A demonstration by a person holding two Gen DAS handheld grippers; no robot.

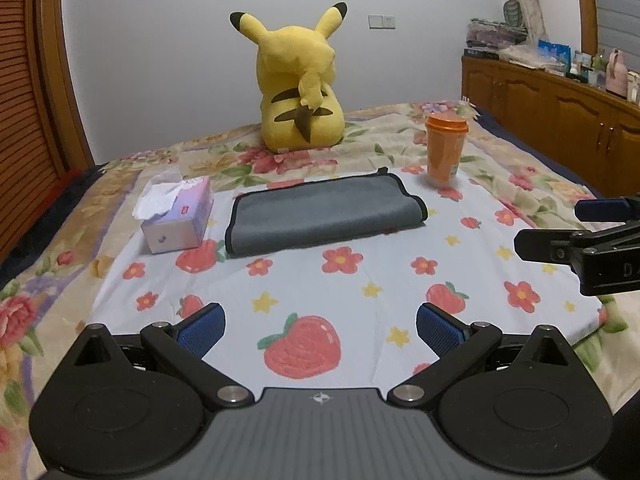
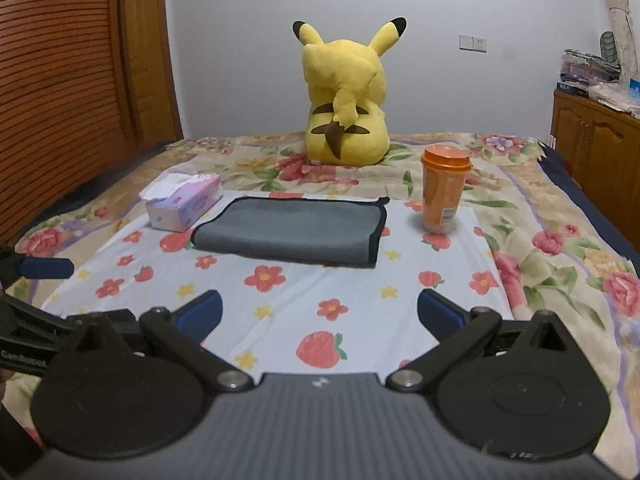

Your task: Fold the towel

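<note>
Grey black-edged towel [image 1: 324,216], strawberry-and-flower sheet [image 1: 360,280], orange cup [image 1: 444,148].

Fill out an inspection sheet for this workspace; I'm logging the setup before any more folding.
Surface: strawberry-print sheet spread over a floral bedspread.
Job's things: grey towel with black edging, lying folded over, flat, untouched.
Clutter: tissue box left of the towel; orange cup with lid, upright, to its right; yellow plush toy behind, facing away.
Grippers: left gripper and right gripper both hold nothing, jaws apart, short of the towel.
Cables: nothing seen.
Surroundings: wooden cabinet with items on top, louvred wooden door, wall socket.
</note>
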